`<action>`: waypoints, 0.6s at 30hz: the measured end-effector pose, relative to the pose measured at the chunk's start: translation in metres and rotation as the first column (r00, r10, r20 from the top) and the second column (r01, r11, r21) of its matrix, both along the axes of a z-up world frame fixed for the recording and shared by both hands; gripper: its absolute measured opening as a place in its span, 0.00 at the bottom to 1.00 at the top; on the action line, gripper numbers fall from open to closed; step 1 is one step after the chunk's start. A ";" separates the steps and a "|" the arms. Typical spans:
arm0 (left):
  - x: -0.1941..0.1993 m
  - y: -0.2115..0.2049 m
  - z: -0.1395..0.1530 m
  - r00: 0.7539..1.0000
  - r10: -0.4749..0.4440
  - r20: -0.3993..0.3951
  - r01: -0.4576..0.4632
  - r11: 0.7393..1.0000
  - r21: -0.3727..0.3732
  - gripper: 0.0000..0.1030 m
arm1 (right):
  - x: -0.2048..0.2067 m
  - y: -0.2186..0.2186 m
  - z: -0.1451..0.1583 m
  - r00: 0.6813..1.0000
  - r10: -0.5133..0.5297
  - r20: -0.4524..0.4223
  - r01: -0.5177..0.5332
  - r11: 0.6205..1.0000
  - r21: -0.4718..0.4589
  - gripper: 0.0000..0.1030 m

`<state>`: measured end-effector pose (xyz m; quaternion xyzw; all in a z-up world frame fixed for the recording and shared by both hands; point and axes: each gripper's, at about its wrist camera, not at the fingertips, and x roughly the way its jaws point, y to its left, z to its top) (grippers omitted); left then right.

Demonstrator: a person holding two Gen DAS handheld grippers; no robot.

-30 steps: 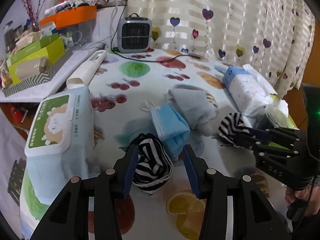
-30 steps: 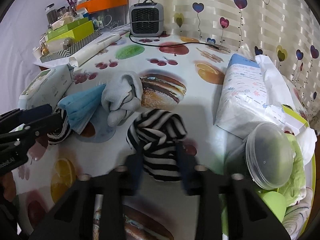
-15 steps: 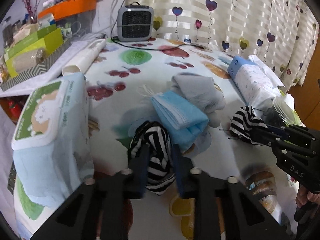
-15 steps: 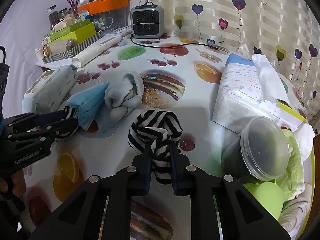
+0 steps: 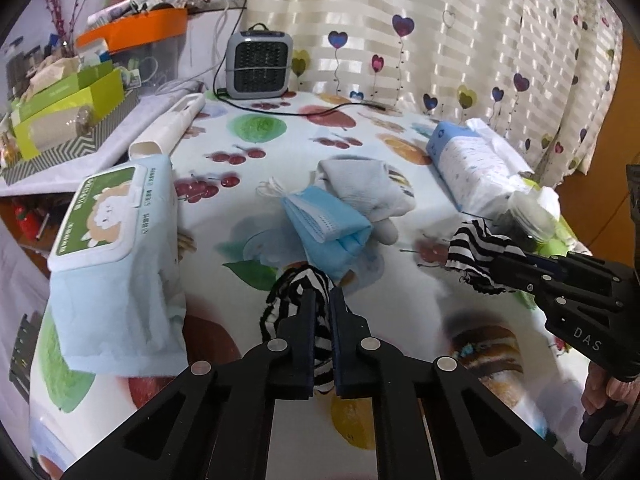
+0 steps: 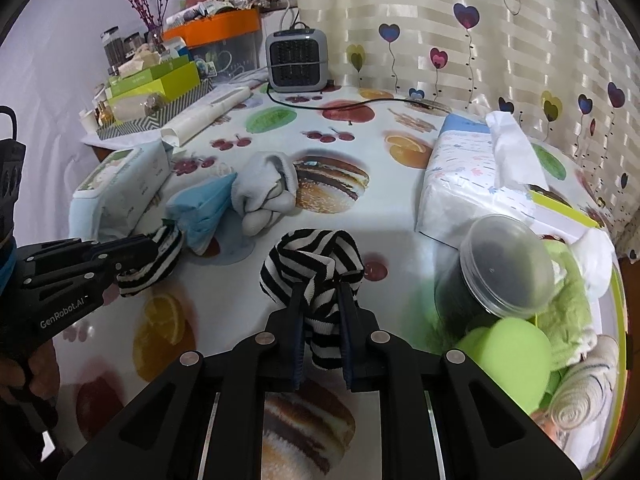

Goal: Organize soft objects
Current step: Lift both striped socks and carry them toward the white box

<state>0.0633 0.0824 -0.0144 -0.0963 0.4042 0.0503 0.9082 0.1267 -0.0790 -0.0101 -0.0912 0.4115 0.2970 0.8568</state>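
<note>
Two black-and-white striped socks are held over the fruit-print tablecloth [image 5: 256, 208]. My left gripper [image 5: 322, 292] is closing its jaws, and its pads pinch one bunched striped sock [image 5: 288, 292]; the right wrist view shows this gripper [image 6: 152, 248] at the left with its sock [image 6: 156, 268]. My right gripper [image 6: 320, 288] is shut on the other striped sock [image 6: 312, 256], also seen at the right of the left wrist view [image 5: 472, 248]. A folded stack of blue face masks [image 5: 324, 224] and a grey sock [image 5: 360, 184] lie between them.
A wet-wipes pack [image 5: 112, 232] lies at the left and a tissue pack [image 5: 472, 164] at the right. A lidded clear jar [image 6: 504, 264] and green soft items [image 6: 504, 352] sit at the near right. A grey heater [image 5: 258, 64] with its cable stands at the back.
The left jaws went from wide open around the striped sock to pinching it. The right jaws tightened on their sock, which now hangs a little higher.
</note>
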 end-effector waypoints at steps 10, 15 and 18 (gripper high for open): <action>-0.031 -0.013 0.003 0.997 -0.073 0.013 0.073 0.997 -0.030 0.27 | -0.025 -0.011 0.009 1.000 0.009 0.012 -0.009 1.000 0.025 0.15; -0.038 -0.011 0.002 0.999 -0.048 0.019 0.048 0.999 0.003 0.41 | -0.028 -0.015 0.006 1.000 0.008 0.002 -0.008 0.999 0.031 0.15; -0.035 -0.013 -0.004 0.997 -0.072 -0.004 0.072 0.997 0.001 0.44 | -0.029 -0.016 0.007 1.000 0.007 0.003 -0.007 0.999 0.033 0.15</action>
